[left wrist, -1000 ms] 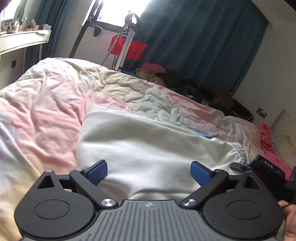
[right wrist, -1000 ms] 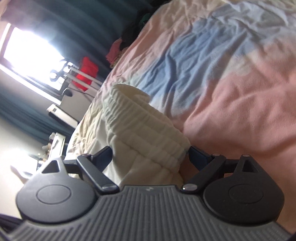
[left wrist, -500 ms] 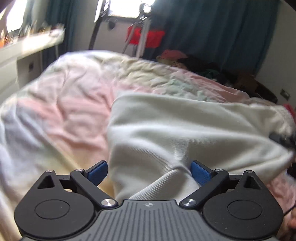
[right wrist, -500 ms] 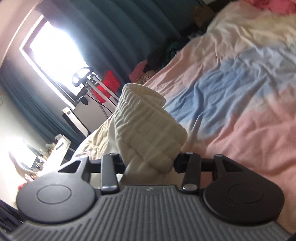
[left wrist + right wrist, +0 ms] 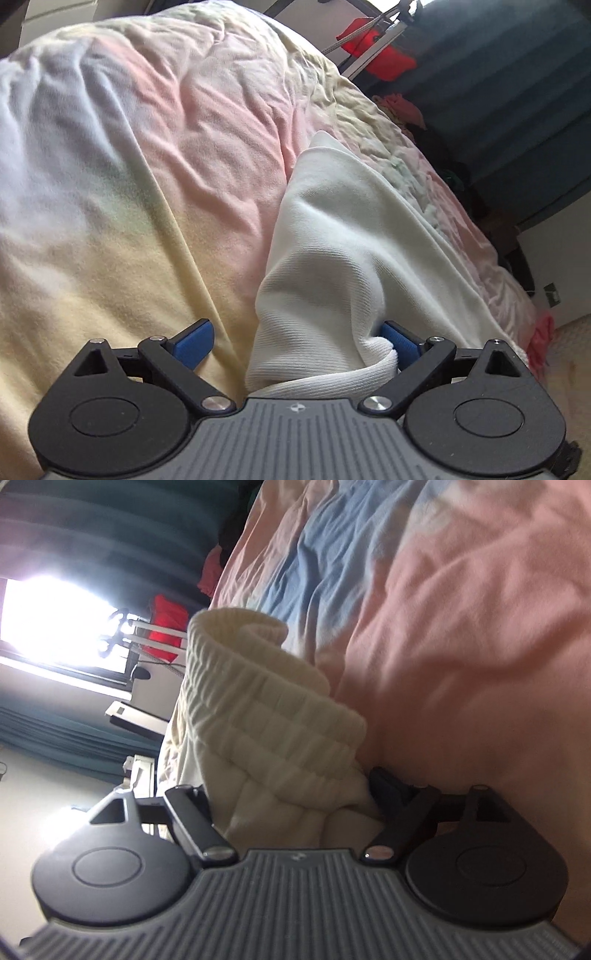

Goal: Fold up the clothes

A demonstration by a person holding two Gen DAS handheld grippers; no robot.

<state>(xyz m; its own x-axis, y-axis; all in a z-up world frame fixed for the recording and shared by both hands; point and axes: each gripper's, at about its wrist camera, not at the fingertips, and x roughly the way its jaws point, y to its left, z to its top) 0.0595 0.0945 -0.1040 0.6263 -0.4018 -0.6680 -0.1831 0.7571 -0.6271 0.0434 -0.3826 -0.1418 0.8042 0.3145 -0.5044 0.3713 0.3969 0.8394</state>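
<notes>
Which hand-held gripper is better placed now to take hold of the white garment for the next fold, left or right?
Probably the right hand-held gripper: its jaws are opening, and the ribbed band of the white garment fills the gap. The left hand-held gripper stands open, cloth touching one pad only.

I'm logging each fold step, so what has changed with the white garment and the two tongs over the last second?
The right tongs squeezed the ribbed waistband half a second ago; now their jaws are opening, with it between them. The left tongs have rolled and dipped, staying wide, the white garment draped between them against one blue pad. The garment stays on the pastel bedcover.
</notes>
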